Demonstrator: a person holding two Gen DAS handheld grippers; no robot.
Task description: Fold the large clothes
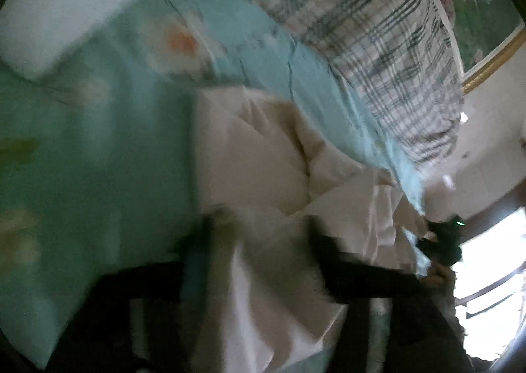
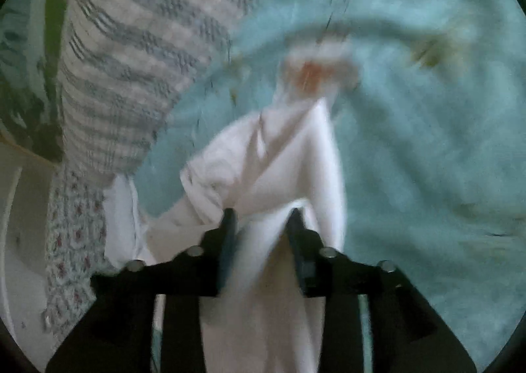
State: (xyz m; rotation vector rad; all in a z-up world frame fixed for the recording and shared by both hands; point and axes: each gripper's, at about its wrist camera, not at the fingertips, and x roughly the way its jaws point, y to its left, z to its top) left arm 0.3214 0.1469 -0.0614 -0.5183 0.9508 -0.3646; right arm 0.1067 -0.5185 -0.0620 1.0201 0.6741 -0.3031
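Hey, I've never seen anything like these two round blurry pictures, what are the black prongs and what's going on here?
These are fisheye cameras mounted on two handheld grippers; a person holds one in each hand. One picture looks along the left gripper, the other along the right gripper. The black prongs are their fingers. Below lies a light blue flowered bedsheet, with a grey-and-white striped blanket beside it. Both grippers have a white cloth garment between their fingers, apparently lifting it. Motion blur hides how firmly they pinch.

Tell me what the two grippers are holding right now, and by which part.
Both hold the white garment. Cloth runs between the fingers of the right gripper and of the left gripper; blur and bunching hide which part of it each has.
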